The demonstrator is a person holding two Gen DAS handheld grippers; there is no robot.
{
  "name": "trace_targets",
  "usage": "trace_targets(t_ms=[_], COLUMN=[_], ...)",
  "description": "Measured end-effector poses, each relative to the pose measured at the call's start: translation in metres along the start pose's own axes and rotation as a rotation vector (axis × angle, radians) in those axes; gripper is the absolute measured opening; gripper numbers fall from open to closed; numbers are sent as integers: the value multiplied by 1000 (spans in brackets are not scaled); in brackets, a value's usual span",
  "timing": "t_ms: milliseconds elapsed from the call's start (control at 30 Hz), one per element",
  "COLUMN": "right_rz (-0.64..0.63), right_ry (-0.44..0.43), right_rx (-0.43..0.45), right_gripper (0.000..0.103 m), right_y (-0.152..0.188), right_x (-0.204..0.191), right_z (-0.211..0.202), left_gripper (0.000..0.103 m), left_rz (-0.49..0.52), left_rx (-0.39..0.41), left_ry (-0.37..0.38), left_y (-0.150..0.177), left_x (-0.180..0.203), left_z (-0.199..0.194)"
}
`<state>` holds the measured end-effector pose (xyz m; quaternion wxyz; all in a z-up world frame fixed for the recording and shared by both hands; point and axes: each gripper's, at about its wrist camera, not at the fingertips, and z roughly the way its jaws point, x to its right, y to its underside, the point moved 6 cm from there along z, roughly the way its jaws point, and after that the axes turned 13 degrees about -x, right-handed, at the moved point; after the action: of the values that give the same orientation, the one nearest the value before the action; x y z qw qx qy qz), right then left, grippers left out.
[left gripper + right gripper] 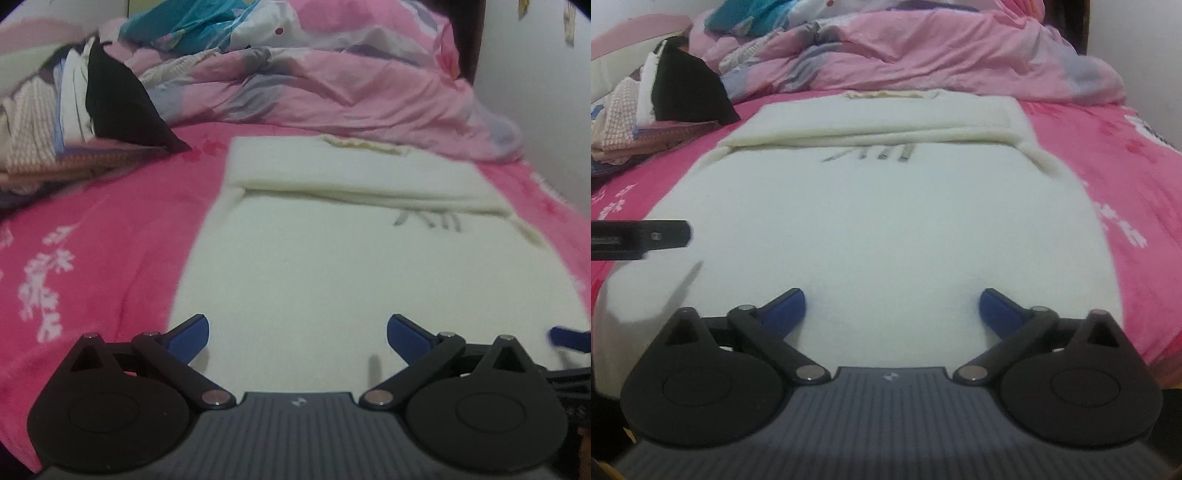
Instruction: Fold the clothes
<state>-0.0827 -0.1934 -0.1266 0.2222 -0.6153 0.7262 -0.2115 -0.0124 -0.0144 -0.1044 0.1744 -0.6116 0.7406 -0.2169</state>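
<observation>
Pink bedding with a white floral print covers the bed, and a cream garment lies flat on it, its far part doubled over in a thick band and a few grey stripes showing just below that fold. Both grippers are held low and level over the near end of the garment, pointing toward the far end of the bed. The left gripper has its blue fingers spread wide with nothing between them, and the right gripper is likewise released, its blue pads apart over bare cream cloth. In the right wrist view, the other gripper enters from the left edge as a dark bar above the garment; in the left wrist view, only a blue tip shows at the right edge. A crumpled pink quilt lies heaped at the far end of the bed, with a pile of folded clothes and a black piece leaning at the far left. The left wrist view alone shows a pale wall on the right.
</observation>
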Motion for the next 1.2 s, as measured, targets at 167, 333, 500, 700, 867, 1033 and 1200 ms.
trace_targets(t_ms=[167,333,500,700,867,1033,1200], right_rz=[-26,-9,-7,-54,-40,-43,-45], right_ry=[-12,-20,-3,35,22,12,7], right_rx=[1,-8,-19,51,12,39,52], right_gripper=[102,102,102,102,102,102,102], right_y=[4,4,-2,-16,-9,7,21], right_x=[2,5,4,-3,0,1,1], right_z=[0,-2,-6,-11,5,0,-5], left_gripper=[103,103,103,103,103,103,103], left_rz=[-7,-31,-30,-37,-36,-33,-36], left_rx=[-49,-52,-51,-55,-58,-59,-60], left_ry=[-61,-64,-71,-77,-85,-92,-102], left_y=[2,1,1,2,2,2,2], left_x=[5,2,3,4,5,6,7], left_z=[18,21,21,21,20,21,21])
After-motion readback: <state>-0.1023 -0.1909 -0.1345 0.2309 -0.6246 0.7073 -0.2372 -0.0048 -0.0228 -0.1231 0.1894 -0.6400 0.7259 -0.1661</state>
